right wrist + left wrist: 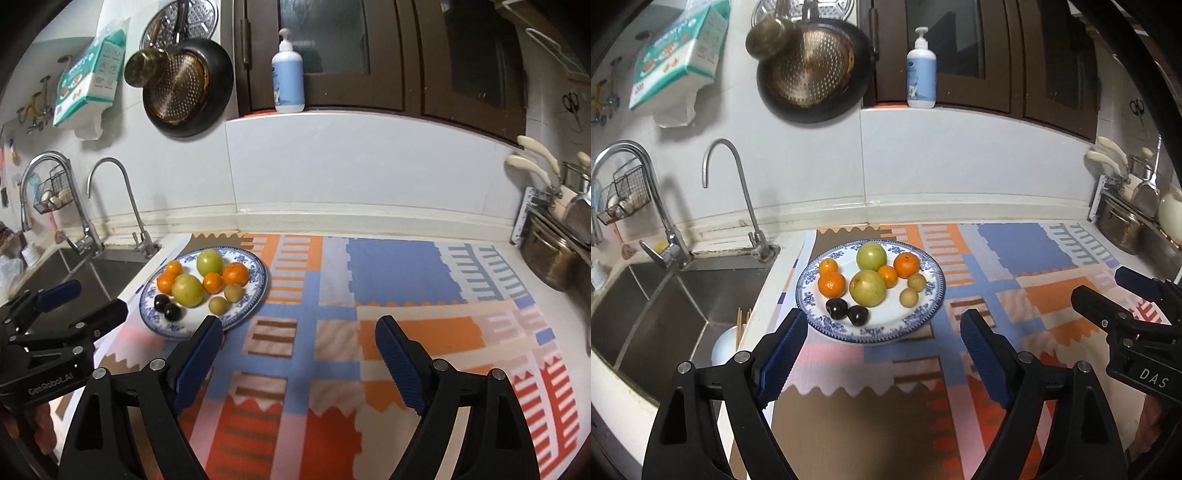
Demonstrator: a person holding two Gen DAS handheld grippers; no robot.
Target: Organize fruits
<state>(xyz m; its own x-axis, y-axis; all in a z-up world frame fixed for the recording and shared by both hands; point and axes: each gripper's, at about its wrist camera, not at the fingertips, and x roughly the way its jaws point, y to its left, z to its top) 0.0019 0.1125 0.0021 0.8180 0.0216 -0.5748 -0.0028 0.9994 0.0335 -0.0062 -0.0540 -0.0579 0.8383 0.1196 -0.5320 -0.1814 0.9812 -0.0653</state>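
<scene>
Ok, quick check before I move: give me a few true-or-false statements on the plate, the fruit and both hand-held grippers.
1. All the fruit sits on the blue-rimmed plate. True.
2. The left hand-held gripper is shut on a dark plum. False: it is open and holds nothing; both dark plums lie on the plate.
3. The plate holds two large green fruits. True.
4. The plate is in the sink. False: it stands on the patterned mat beside the sink.
5. The right hand-held gripper is open over the mat. True.
</scene>
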